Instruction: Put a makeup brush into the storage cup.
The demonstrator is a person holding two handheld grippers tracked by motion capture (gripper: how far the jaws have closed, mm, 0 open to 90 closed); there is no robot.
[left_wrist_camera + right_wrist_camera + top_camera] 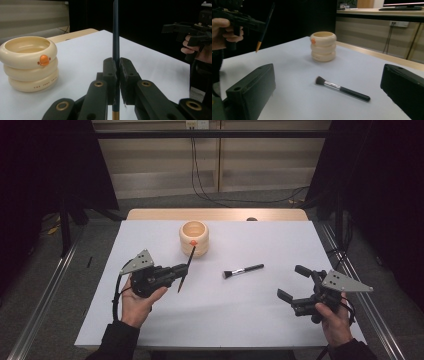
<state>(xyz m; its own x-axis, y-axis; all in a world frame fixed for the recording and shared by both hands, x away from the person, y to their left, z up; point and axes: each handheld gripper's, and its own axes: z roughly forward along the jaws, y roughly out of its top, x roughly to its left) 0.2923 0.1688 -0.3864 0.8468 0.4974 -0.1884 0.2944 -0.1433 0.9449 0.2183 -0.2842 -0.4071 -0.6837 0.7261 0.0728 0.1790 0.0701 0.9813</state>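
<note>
Clamped tight, the jaws of my left gripper (181, 271) pinch a slim dark pencil (186, 270) partway along its shaft, so it stands nearly upright, its lower end held off the white table (150, 320). Its upper end crosses in front of the cream ringed cup (193, 238) with the orange mark, which stands just beyond my left gripper. Over on the other side, my right gripper (294, 282) hovers with its jaws spread wide and nothing between them. Between my two grippers a black-handled makeup brush (243, 270) lies flat on the table, bristles pointing toward my left.
</note>
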